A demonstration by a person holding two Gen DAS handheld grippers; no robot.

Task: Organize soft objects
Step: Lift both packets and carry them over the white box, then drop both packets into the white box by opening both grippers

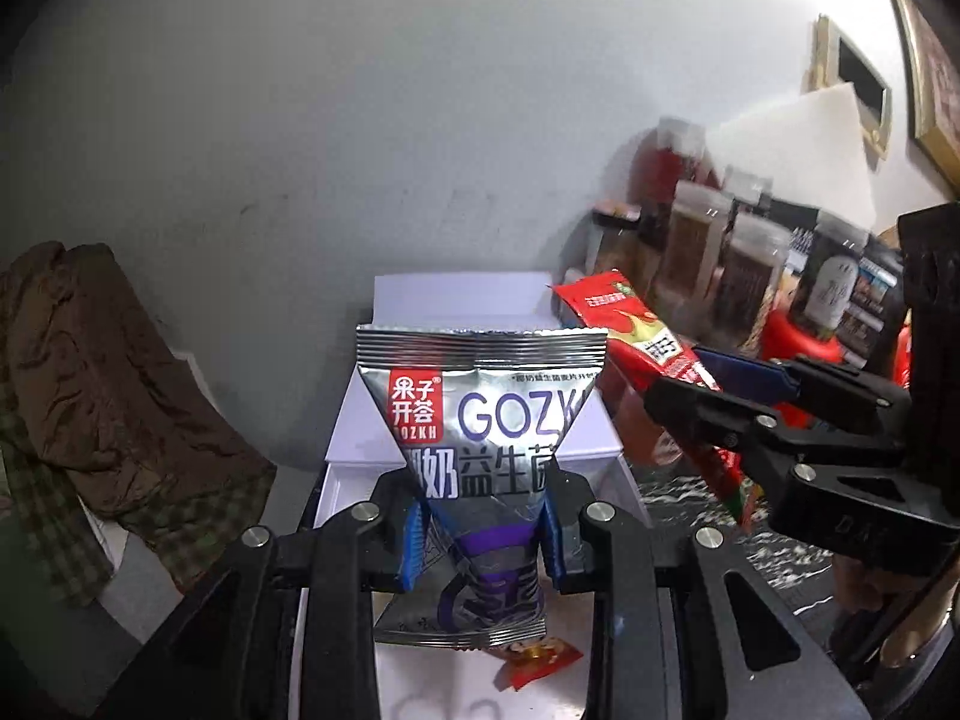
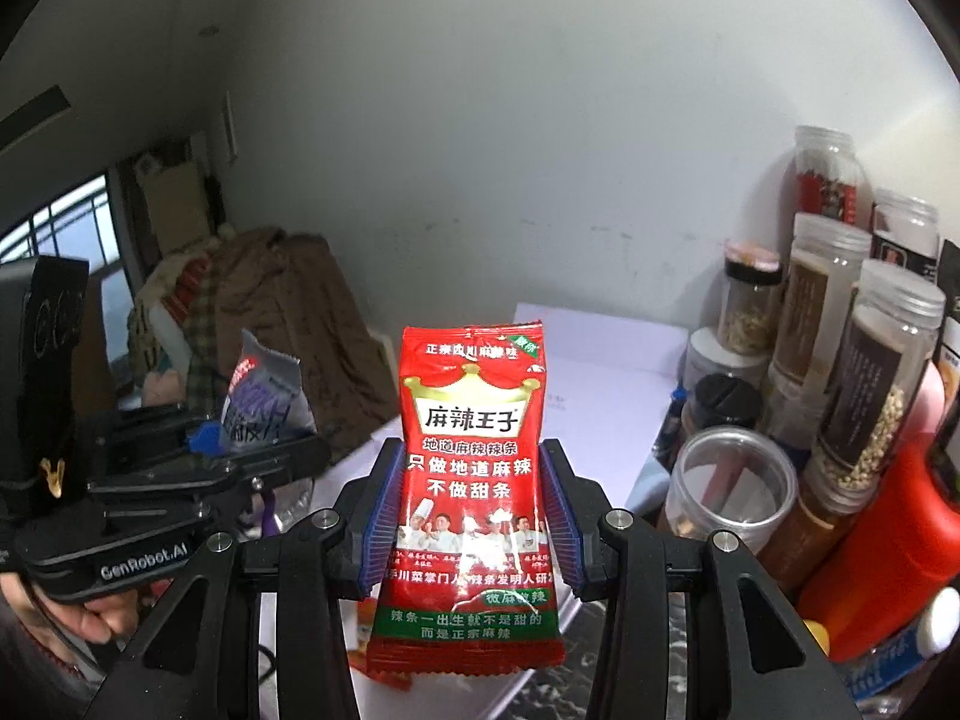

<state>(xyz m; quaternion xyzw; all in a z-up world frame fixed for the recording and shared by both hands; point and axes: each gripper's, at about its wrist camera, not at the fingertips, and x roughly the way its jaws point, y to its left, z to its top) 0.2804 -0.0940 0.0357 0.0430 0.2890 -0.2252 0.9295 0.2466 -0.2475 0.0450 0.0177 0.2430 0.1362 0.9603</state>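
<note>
My left gripper is shut on a silver GOZKH snack packet and holds it upright above a white box. My right gripper is shut on a red spicy-strip snack packet and holds it upright. In the left wrist view the right gripper with the red packet is to the right. In the right wrist view the left gripper with the silver packet is to the left. A small red-orange wrapper lies in the box under the silver packet.
Several clear jars with seeds and spices and a red container stand at the right. An open clear jar stands in front of them. A brown cloth heap lies at the left. A grey wall is behind.
</note>
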